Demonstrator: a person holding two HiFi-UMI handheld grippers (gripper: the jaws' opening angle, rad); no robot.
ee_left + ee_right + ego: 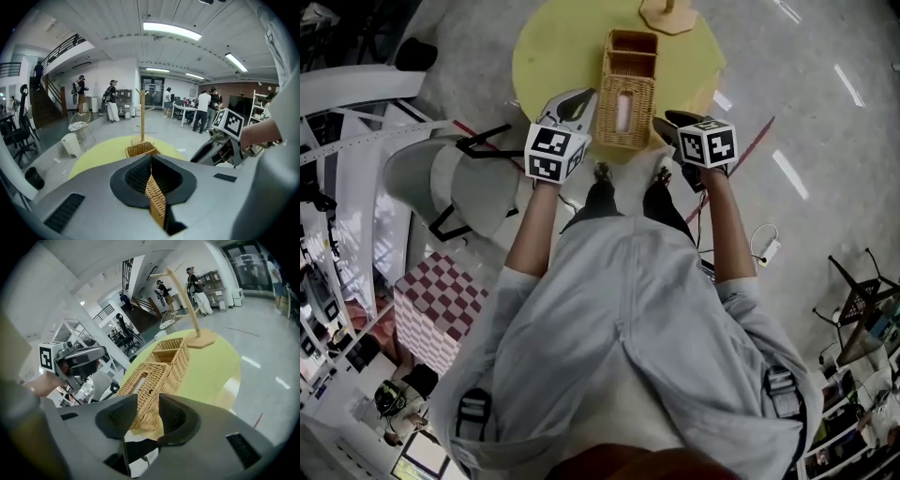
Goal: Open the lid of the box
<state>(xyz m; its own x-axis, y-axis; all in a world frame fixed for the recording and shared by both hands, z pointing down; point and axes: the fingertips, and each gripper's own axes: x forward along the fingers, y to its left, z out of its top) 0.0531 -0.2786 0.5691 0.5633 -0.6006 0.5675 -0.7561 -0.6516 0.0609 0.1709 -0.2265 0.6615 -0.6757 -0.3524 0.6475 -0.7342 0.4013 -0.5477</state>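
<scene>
A wicker box (628, 89) stands on the round yellow table (553, 47). Its near half is covered by a lid (140, 380) with a slot; its far half is an open compartment (168, 345). My left gripper (581, 99) hangs at the box's near left corner, with its pads together. In the left gripper view (151, 161) a strip of wicker (157, 201) shows behind the pads. My right gripper (667, 122) is by the near right corner and stands open (147, 400). The box's near corner lies between its jaws, untouched.
A wooden stand (187, 310) rises at the table's far side, behind the box. A grey chair (459, 183) sits left of the table, and a checkered cube (441, 305) is on the floor nearer me. People stand far back in the hall (204, 110).
</scene>
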